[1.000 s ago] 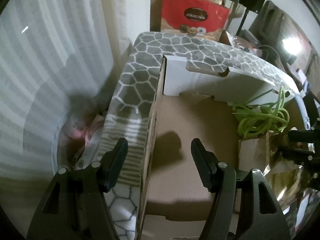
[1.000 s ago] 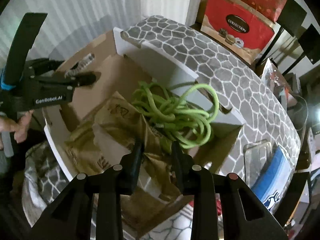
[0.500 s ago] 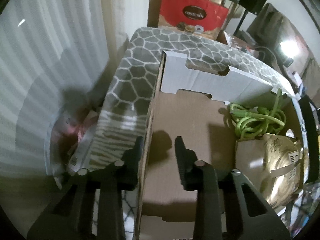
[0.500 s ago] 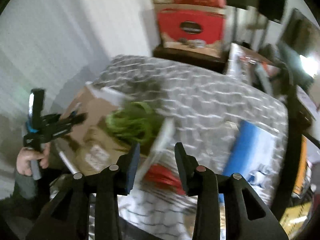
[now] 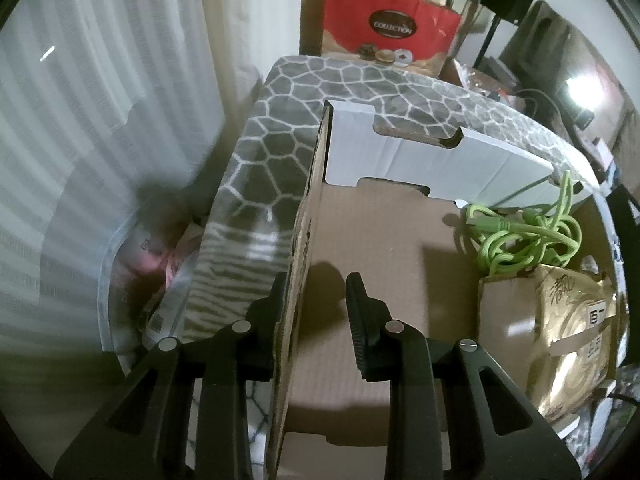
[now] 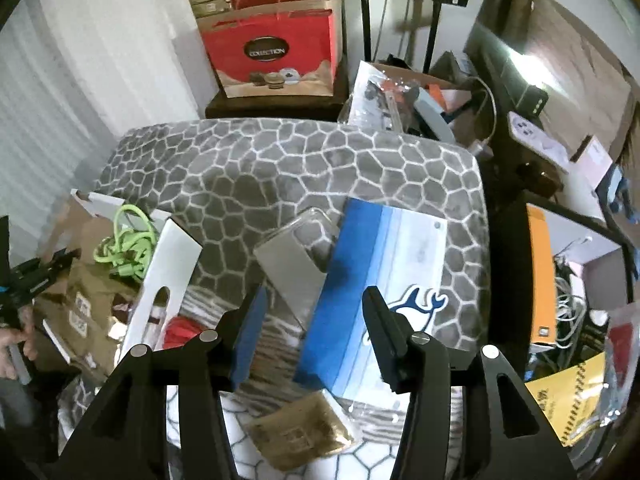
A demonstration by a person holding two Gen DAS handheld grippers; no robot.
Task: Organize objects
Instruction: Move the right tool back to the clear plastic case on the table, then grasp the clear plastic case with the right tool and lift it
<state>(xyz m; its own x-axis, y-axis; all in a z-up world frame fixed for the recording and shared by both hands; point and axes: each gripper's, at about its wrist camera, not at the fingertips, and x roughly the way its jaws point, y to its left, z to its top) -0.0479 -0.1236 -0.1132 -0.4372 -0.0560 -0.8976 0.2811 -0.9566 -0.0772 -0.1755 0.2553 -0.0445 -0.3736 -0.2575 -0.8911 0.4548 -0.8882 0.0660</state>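
Left jaws astride cardboard box [image 5: 298, 264] wall.

Your box [image 5: 372, 240] is open cardboard, brown inside, white flaps, sitting on the grey honeycomb blanket [image 6: 280, 160]. In its far right corner you've got a tangled green cable [image 5: 528, 236], with a gold packet [image 5: 568, 332] lying just in front, touching it. Outside the box, on the blanket: a blue-and-white package [image 6: 376, 280] with a whale logo, a grey clear-wrapped pouch [image 6: 296, 264] tucked partly under it, and a small gold packet [image 6: 300, 436] nearest you.
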